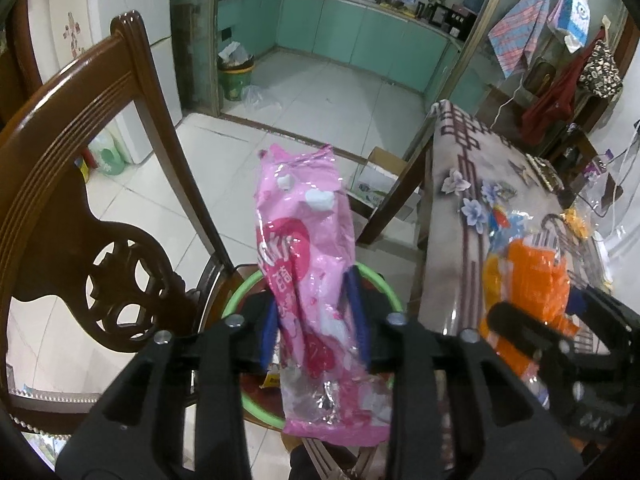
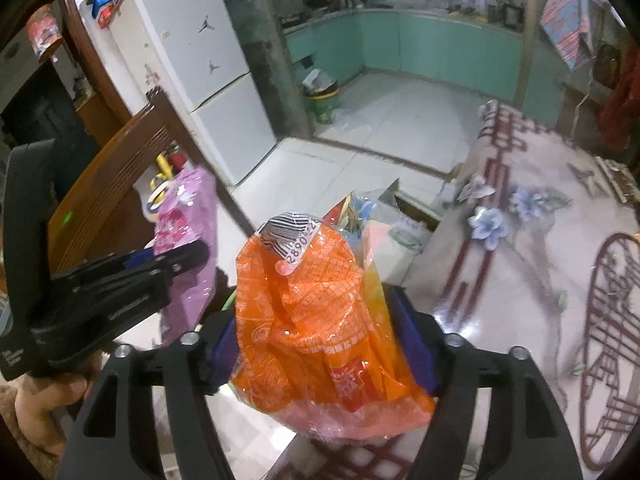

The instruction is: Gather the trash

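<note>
The left tool point(image 1: 316, 312) has a pink wrapper point(image 1: 312, 264) standing upright between its two blue pads point(image 1: 269, 330). The pads stand partly apart and flank the wrapper's lower half; the left pad seems to touch the film, while the right one sits just beside it, so whether they still pinch it cannot be told. The wrapper's torn bottom hangs below the fingers and its top rises well above them. Under it lies the green rim of a bin point(image 1: 386, 294), beside a wooden chair point(image 1: 92, 184).

The right tool point(image 2: 320, 344) stands fairly wide around a crumpled orange wrapper point(image 2: 312, 320) that fills the gap between its blue pads point(image 2: 412, 332); both pads lie against the film, yet a firm grip cannot be told. A barcode flap sticks up at the wrapper's top. This tool hangs at the near edge of the table point(image 2: 532, 264), whose cloth bears flowers
</note>
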`<state>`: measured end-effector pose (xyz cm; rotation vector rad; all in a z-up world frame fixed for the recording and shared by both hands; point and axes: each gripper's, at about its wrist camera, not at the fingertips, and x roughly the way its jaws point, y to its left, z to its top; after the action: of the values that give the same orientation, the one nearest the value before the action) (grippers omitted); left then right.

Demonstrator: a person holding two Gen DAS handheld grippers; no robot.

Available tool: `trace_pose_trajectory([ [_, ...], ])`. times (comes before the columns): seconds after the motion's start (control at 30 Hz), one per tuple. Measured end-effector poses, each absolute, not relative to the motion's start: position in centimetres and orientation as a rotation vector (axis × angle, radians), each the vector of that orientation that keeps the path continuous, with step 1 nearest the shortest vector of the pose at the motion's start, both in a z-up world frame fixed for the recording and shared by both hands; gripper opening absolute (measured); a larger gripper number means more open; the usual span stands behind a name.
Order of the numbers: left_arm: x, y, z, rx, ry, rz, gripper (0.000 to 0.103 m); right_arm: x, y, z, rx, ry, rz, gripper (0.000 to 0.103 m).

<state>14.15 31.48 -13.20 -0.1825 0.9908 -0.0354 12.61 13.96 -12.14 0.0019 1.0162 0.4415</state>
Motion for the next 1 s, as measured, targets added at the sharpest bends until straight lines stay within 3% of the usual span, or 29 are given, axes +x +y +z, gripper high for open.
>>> trace_pose_trajectory([
  [0.07,14.2,31.4,-13.3,-0.186,0.991,-0.031,0.069,12.7,14.1,-12.6,-0.002,1.02,0.44,0.075],
  [0.3,13.6,30.7,-12.2,-0.162,0.956,-0.017,0.089,12.5,12.6,-11.5,0.006,0.977,0.399,0.08],
  [0.5,12.0,27.9,-9.1,-0.144,0.865,-0.021,0.098,10.7,7.9,-8.3,0.012,0.839,0.307,0.096],
  [0.77,8.5,19.7,-4.8,-0.157,0.683,-0.106,0.098,5.5,-1.7,-4.2,0.046,0.653,0.229,0.096],
  [1.0,4.0,11.0,-1.2,-0.125,0.505,-0.072,0.098,-1.8,-10.4,-0.1,0.032,0.274,0.006,0.096],
])
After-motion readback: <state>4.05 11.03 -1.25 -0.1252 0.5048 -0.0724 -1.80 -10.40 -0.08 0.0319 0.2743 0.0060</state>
